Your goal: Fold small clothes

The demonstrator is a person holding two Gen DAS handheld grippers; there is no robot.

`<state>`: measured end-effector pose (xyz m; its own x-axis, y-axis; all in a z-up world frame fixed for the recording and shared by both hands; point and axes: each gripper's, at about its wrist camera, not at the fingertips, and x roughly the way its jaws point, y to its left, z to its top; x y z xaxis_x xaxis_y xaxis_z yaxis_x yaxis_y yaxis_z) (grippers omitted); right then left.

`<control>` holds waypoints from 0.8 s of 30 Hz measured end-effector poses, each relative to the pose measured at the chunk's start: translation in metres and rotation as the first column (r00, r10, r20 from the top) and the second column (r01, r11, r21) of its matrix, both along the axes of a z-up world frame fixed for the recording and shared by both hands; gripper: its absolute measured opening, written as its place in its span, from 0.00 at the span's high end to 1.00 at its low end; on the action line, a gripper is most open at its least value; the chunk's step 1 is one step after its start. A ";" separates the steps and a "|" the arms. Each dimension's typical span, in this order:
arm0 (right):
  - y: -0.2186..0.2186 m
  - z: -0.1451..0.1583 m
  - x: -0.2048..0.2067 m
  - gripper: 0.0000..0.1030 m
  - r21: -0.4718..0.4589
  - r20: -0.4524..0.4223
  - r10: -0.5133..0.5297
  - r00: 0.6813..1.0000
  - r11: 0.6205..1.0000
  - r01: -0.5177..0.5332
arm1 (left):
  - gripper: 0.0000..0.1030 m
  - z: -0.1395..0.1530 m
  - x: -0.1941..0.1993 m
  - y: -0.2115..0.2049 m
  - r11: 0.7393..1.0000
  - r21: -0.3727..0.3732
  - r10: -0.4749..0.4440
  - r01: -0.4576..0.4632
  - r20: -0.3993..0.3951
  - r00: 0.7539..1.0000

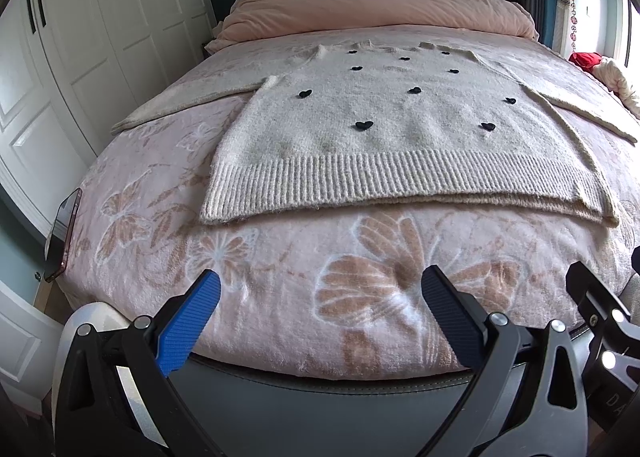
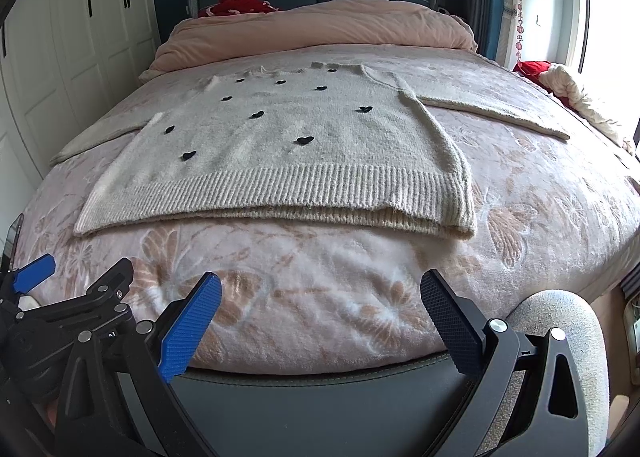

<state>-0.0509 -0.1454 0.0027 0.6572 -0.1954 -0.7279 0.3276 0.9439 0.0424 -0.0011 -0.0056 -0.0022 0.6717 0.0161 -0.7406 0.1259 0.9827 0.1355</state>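
A cream knit sweater (image 1: 392,125) with small black hearts lies flat and face up on the bed, sleeves spread to both sides and ribbed hem toward me. It also shows in the right wrist view (image 2: 288,153). My left gripper (image 1: 320,289) is open and empty, hovering at the foot of the bed, short of the hem. My right gripper (image 2: 320,289) is open and empty too, at the same distance, beside the left one. Part of the left gripper (image 2: 36,273) shows at the left edge of the right wrist view.
The bed has a pink floral blanket (image 1: 280,257) and a dark padded foot edge (image 1: 320,385). A pink duvet (image 1: 376,13) is bunched at the headboard. A phone (image 1: 64,233) lies at the bed's left edge. White wardrobes (image 1: 100,37) stand left. Red and white clothes (image 2: 560,85) lie right.
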 end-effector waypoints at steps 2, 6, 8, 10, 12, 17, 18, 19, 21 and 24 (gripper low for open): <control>0.000 0.000 0.000 0.05 0.000 0.001 0.000 1.000 1.000 0.000 | 0.05 0.000 -0.001 -0.001 1.000 0.001 0.000 0.000 0.002 1.000; 0.000 0.000 0.000 0.05 0.001 -0.001 0.001 1.000 1.000 -0.001 | 0.05 -0.001 -0.001 -0.001 1.000 0.000 -0.006 0.006 0.000 1.000; 0.000 0.000 -0.001 0.05 0.001 -0.001 0.001 1.000 1.000 -0.001 | 0.05 -0.001 -0.001 -0.001 1.000 0.002 -0.008 0.008 0.001 1.000; 0.000 0.001 -0.001 0.05 0.001 -0.001 0.003 1.000 1.000 -0.003 | 0.05 -0.002 -0.001 -0.001 1.000 0.004 -0.006 0.006 0.001 1.000; 0.000 0.001 -0.001 0.05 0.001 -0.001 0.003 1.000 1.000 -0.003 | 0.05 -0.002 0.000 -0.001 1.000 0.000 -0.004 0.004 -0.001 1.000; 0.000 0.000 0.000 0.05 0.002 -0.003 0.003 1.000 1.000 -0.003 | 0.05 -0.003 -0.001 -0.001 1.000 0.002 -0.001 0.001 -0.001 1.000; 0.000 0.000 0.000 0.05 0.001 -0.004 0.003 1.000 1.000 -0.003 | 0.05 -0.003 -0.001 0.000 1.000 0.002 0.000 0.000 -0.002 1.000; 0.000 0.000 -0.001 0.05 0.002 -0.004 0.004 1.000 1.000 -0.004 | 0.05 -0.003 -0.001 0.000 1.000 0.003 -0.002 0.002 -0.002 1.000; 0.001 0.000 0.000 0.05 0.001 -0.004 0.003 1.000 1.000 -0.003 | 0.05 -0.003 -0.001 0.000 1.000 0.002 -0.002 0.002 -0.001 1.000; 0.000 0.000 0.000 0.05 0.001 -0.005 0.003 1.000 1.000 -0.003 | 0.05 -0.003 -0.001 0.000 1.000 0.000 -0.003 0.003 -0.003 1.000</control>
